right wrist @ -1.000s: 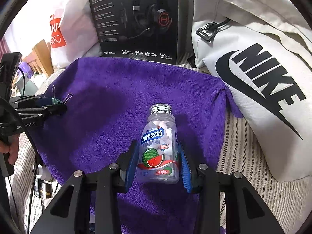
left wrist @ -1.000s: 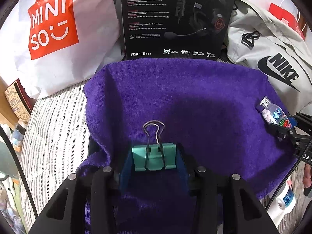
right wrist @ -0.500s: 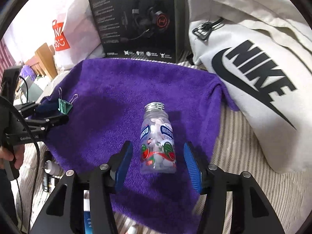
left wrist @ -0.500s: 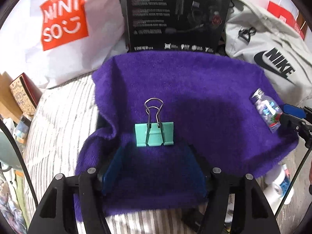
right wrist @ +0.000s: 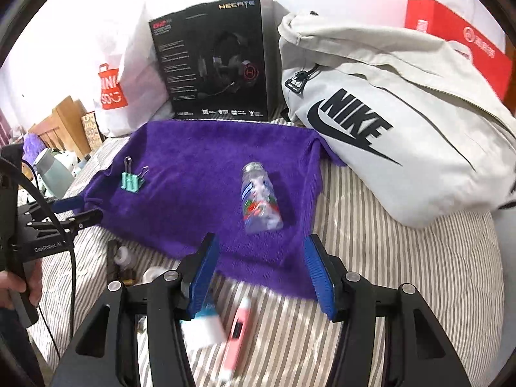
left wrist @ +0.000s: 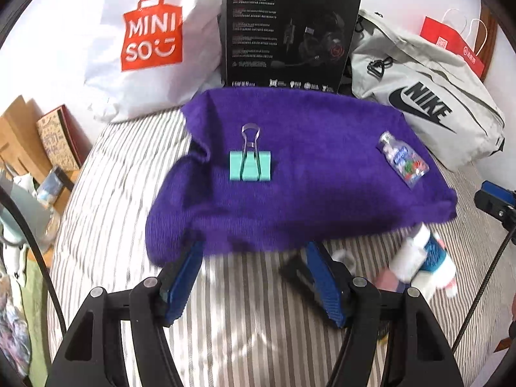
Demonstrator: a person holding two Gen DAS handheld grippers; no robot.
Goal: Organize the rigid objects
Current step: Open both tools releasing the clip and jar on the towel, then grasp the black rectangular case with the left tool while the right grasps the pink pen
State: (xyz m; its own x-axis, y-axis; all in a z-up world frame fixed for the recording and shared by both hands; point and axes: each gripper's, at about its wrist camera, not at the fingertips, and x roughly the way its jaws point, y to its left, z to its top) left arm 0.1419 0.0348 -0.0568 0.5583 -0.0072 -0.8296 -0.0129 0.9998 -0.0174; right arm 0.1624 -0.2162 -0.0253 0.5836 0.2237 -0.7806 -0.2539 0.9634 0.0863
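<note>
A teal binder clip (left wrist: 250,169) lies flat on the left part of a purple towel (left wrist: 322,190); it also shows in the right wrist view (right wrist: 130,181). A clear candy bottle (left wrist: 404,158) with a watermelon label lies on the towel's right side, also in the right wrist view (right wrist: 259,202). My left gripper (left wrist: 254,279) is open and empty, pulled back over the striped bedding near the towel's front edge. My right gripper (right wrist: 259,274) is open and empty, just behind the bottle.
A black headset box (left wrist: 290,32), a white Miniso bag (left wrist: 145,42) and a grey Nike bag (right wrist: 403,135) stand behind the towel. A pink lighter-like item (right wrist: 237,338) and small white bottles (left wrist: 422,262) lie on the striped bedding (right wrist: 403,274) in front.
Both grippers opened and let go, the left of the binder clip, the right of the candy bottle. Both then drew back toward the near edge of the towel.
</note>
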